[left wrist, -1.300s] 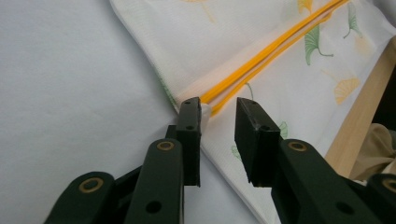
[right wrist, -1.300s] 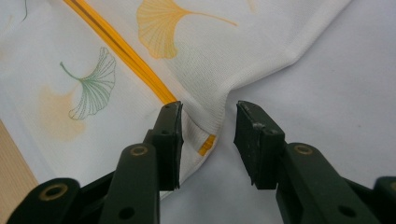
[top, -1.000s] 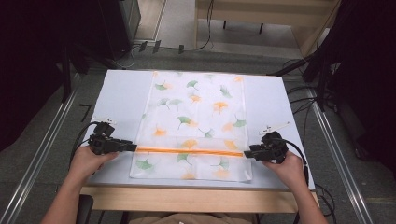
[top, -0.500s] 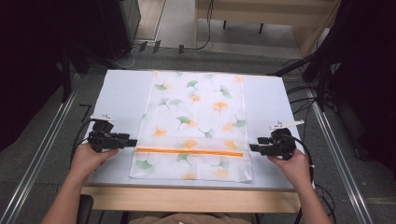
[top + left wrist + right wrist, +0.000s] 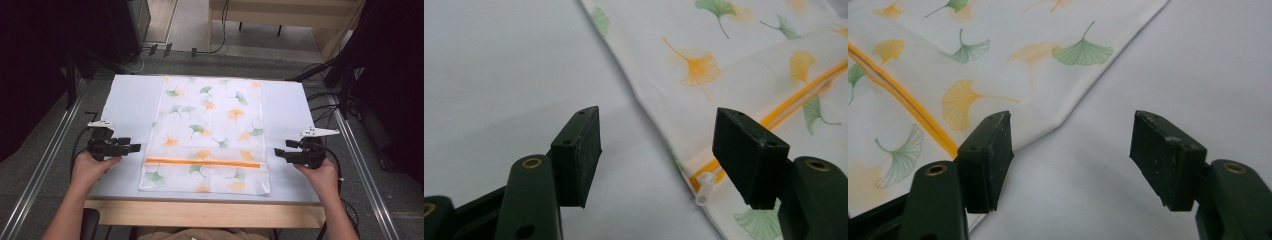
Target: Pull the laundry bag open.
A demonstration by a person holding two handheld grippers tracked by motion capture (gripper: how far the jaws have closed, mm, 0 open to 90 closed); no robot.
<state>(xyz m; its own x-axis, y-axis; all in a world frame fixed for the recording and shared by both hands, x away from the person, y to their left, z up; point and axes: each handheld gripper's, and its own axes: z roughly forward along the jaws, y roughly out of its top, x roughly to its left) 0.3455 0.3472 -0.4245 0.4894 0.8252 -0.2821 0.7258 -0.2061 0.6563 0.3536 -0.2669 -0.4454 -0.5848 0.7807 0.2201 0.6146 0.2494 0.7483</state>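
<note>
So, at this moment the cloth bag (image 5: 207, 135) lay flat on the pale worktop (image 5: 130, 100), its short edge near the person and the rest running away toward the far edge. It was a white, see-through thing printed with green and orange ginkgo leaves, and an orange zipper (image 5: 202, 162) crossed it from side to side near the person's end. Judging from how smooth it sat, the spreading-out part looked done, and if anything was left, it would be opening the zipper or folding, though that was only a guess.

Both claws had just been opening, and nothing sat between the jaws of either one. The left claw (image 5: 131, 147) stood wide, just beside the bag's left edge without touching it; in the left gripper view a small clear zipper pull (image 5: 704, 189) poked out at the bag's edge by the zipper's end, close to one jaw. The right claw (image 5: 280, 153) also stood wide, a bit apart from the bag's right edge, with bare worktop under it.

Pose-wise, both forearms came in from the person's side, each hand wrapped around its gripper, held low over the worktop and pointing inward at each other across the zipper line. Farther back there were only cables and dark furniture on the floor.
</note>
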